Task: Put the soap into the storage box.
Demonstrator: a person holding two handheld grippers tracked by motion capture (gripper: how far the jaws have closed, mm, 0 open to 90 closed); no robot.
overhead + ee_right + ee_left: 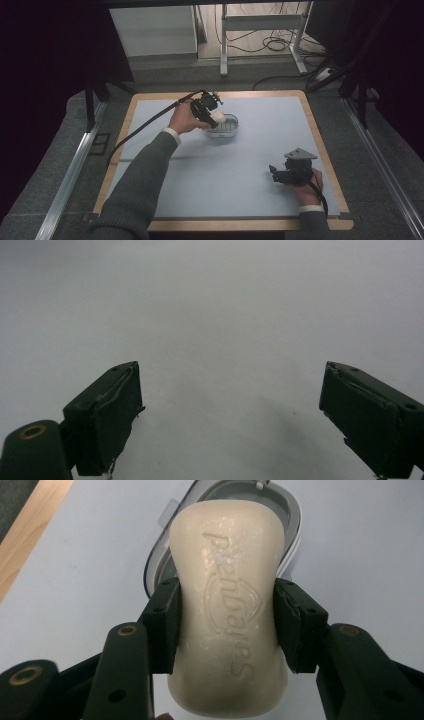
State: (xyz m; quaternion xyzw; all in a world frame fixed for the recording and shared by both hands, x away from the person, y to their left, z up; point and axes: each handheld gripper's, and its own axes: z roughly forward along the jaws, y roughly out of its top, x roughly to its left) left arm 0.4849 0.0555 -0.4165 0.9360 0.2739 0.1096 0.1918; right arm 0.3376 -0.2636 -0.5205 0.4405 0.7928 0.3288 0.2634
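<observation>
My left gripper (214, 116) holds a pale soap bar (210, 118) over the grey soap dish (225, 128); my right gripper (276, 172) rests apart on the blue mat (225, 170).

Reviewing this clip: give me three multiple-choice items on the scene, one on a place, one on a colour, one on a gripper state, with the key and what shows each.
1. Where is the soap dish?
A. on the far half of the blue mat, by the left gripper
B. beside the right gripper
C. off the table

2. What colour is the bar of soap?
A. green
B. cream white
C. pink

3. How does the right gripper stand?
A. shut on the soap
B. shut on the dish
C. open, with nothing between its jaws

Key: 1 A, the high view shows the dish next to the left gripper. 2 B, the left gripper view shows a pale bar clamped between the pads. 3 C, its jaws stand wide apart over the bare blue mat.
</observation>
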